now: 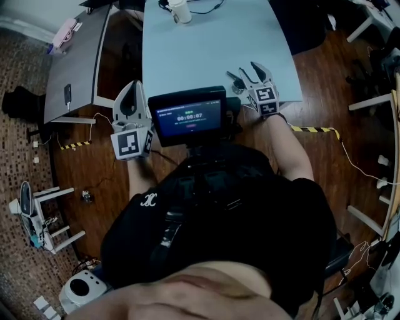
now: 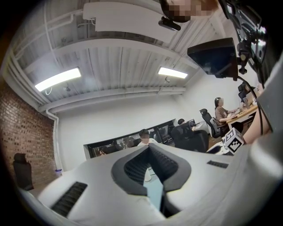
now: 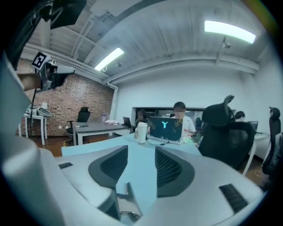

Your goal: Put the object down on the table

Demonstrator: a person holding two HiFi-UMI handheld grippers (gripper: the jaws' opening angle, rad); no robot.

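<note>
The light-blue desk (image 1: 212,50) runs from the middle of the head view up to 12 o'clock. The right gripper (image 1: 250,72) sits over its near edge at about 1 o'clock, held by the person's right hand (image 1: 278,119). Its jaws stand apart, and the right gripper view shows bare desk in the gap between them.

The small metal piece (image 1: 235,80) lies just at 9 o'clock of that gripper, seemingly on the desk. In the right gripper view the same piece (image 3: 127,201) shows low down at 6 o'clock, near the roots of the jaws and closer to the left one. The ribbed pads (image 3: 170,165) do not press on it.

The left gripper (image 1: 134,84) is at about 10 o'clock from the chest-mounted screen (image 1: 189,115), at the left edge of the desk. Its jaws meet at the tips. The left gripper view shows only a hollow loop behind the tips, with nothing clamped in it.

At the desk's far end, at 12 o'clock, stands a white cup (image 1: 180,11). The right gripper view shows that cup beside an open laptop (image 3: 164,130), with a black chair (image 3: 225,128) at 3 o'clock. A grey desk (image 1: 75,62) lies at 10 o'clock, apart from the blue one, and carries a pink item (image 1: 64,32) and a dark phone (image 1: 67,94). Yellow-and-black tape (image 1: 315,130) marks the wooden floor at 3 o'clock
</note>
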